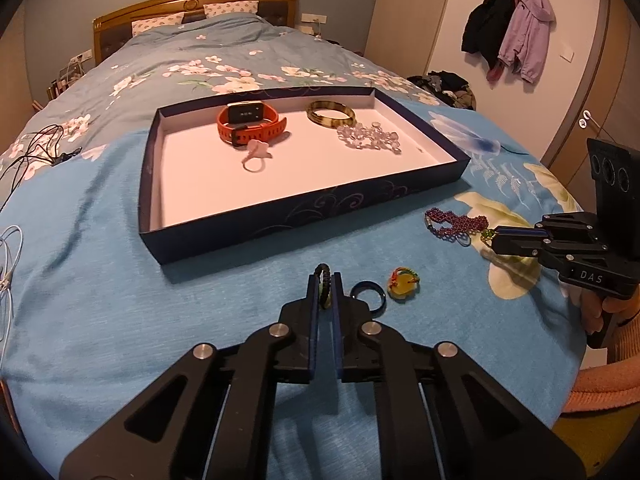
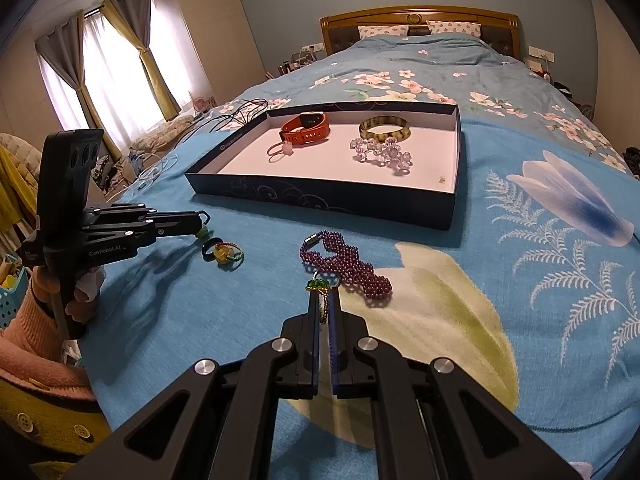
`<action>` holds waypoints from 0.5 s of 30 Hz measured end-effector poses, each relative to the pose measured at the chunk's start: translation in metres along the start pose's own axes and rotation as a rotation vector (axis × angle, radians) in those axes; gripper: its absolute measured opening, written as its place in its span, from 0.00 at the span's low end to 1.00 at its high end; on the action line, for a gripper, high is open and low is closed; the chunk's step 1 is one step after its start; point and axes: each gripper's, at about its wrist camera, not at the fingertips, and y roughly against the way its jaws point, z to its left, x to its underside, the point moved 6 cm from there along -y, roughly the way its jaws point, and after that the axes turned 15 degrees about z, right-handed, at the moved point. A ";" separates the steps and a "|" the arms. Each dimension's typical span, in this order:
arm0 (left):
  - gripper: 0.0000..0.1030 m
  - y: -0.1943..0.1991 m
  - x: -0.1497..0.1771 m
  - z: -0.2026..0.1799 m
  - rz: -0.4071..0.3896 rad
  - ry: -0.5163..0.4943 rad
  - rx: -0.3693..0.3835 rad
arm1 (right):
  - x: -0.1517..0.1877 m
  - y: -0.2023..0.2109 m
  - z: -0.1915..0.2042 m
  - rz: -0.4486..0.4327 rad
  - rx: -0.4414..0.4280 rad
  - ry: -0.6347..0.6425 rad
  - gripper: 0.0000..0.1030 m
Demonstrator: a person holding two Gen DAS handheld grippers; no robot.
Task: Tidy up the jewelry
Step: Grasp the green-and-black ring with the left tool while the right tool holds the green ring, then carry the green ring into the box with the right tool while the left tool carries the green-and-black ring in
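A dark blue tray on the bed holds an orange watch, a mottled bangle, a clear bead bracelet and a pink ring. My left gripper is shut on a black cord bracelet with a green bead. My right gripper is shut on a green beaded piece. A purple bead bracelet, a dark ring and a yellow charm lie on the blanket.
Black cables lie left of the tray and white cord at the bed's left edge. Coats hang on the wall beside a door. A curtained window is on the left.
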 end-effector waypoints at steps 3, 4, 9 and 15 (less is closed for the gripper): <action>0.05 0.003 0.001 0.002 -0.008 0.007 -0.003 | -0.001 0.001 0.001 -0.006 -0.004 0.001 0.03; 0.05 0.004 0.001 0.002 -0.013 0.008 0.001 | -0.002 0.002 0.001 -0.009 -0.007 0.002 0.03; 0.05 0.014 -0.001 0.001 -0.043 0.004 0.004 | -0.007 0.008 0.002 -0.028 -0.014 0.007 0.03; 0.05 0.028 -0.005 -0.002 -0.080 -0.005 0.009 | -0.014 0.015 0.003 -0.055 -0.025 0.008 0.03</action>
